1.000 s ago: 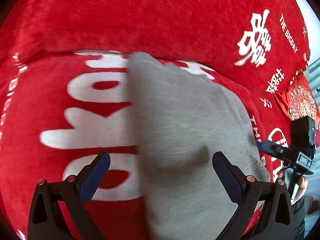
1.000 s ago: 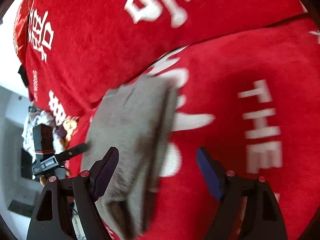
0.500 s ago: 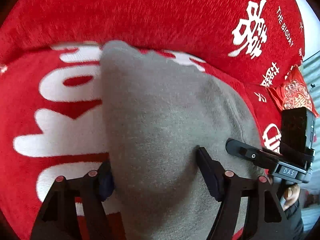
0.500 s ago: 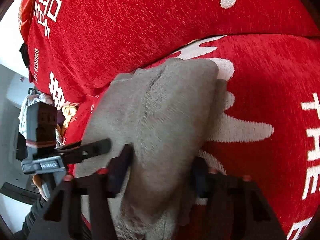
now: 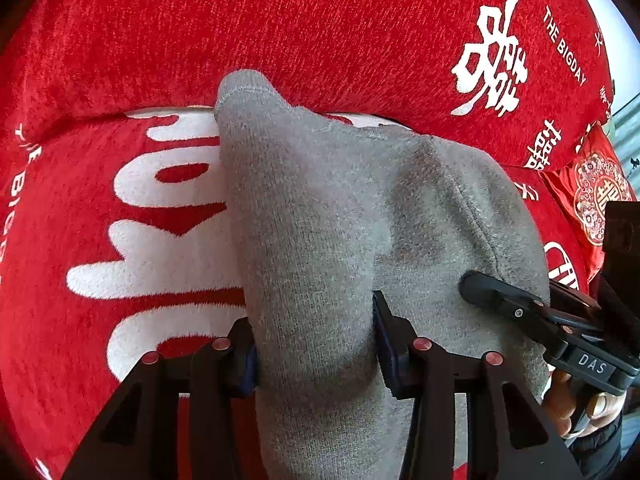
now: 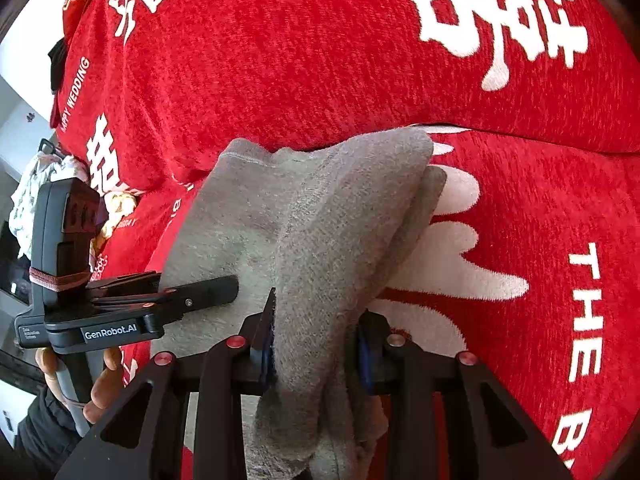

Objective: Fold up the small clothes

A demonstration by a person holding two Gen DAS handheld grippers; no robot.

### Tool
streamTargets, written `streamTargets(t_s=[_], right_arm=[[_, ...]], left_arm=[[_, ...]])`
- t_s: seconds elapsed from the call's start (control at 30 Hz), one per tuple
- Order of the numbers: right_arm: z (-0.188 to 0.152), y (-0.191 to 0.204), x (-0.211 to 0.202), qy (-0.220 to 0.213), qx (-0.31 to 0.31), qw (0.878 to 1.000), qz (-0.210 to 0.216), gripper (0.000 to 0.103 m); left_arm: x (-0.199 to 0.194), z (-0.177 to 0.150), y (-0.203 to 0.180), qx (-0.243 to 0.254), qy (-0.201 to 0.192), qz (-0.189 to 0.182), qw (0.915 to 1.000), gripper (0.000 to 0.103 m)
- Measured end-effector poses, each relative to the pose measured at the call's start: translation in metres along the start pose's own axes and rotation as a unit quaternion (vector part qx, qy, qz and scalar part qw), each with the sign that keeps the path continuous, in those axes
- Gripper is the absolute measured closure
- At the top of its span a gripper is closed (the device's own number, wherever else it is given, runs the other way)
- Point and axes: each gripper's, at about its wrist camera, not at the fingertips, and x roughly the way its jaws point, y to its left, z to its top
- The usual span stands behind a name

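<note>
Gripping a bunched fold of the grey knit garment (image 5: 320, 240), the left hand-held gripper (image 5: 314, 344) has its blue-padded fingers (image 5: 384, 340) closed down onto the fabric from both sides, with cloth filling the whole gap between them. The right hand-held gripper (image 6: 314, 344) is in the same condition: its jaws are pressed against a thick gathered ridge of the same garment (image 6: 344, 216), which bulges above the fingers and hangs in folds below them.

The garment lies on a red plush cover (image 5: 120, 208) printed with large white characters and lettering, over a sofa-like seat. Its far edge reaches the crease where the seat meets the red backrest (image 5: 320, 28). A stitched hem corner (image 5: 244, 84) stands up at the far end, seen in the left wrist view. The fabric between the two grips is raised off the cover in a soft ridge.

In the left wrist view the right hand-held gripper (image 5: 472, 284) enters from the right, its black finger resting on the grey fabric. In the right wrist view the left hand-held gripper (image 6: 224, 286) enters from the left likewise, held by a bare hand (image 6: 100, 384). A red ornamented cushion (image 5: 596, 196) sits at far right.
</note>
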Motion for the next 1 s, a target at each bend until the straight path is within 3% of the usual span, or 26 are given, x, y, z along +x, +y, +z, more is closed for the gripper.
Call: streamTargets(t_s=[0.6, 1.0], right_arm=[[-0.017, 0.056, -0.012, 0.005, -0.030, 0.999, -0.034, 0.069], [-0.045, 0.089, -0.024, 0.010, -0.044, 0.998, -0.048, 0.069]], left_arm=[[-0.033, -0.034, 0.002, 0.017, -0.015, 0.042, 0.9989, 0.056], [-0.056, -0.068, 0.008, 0.019, -0.020, 0.047, 0.9985, 0.056]])
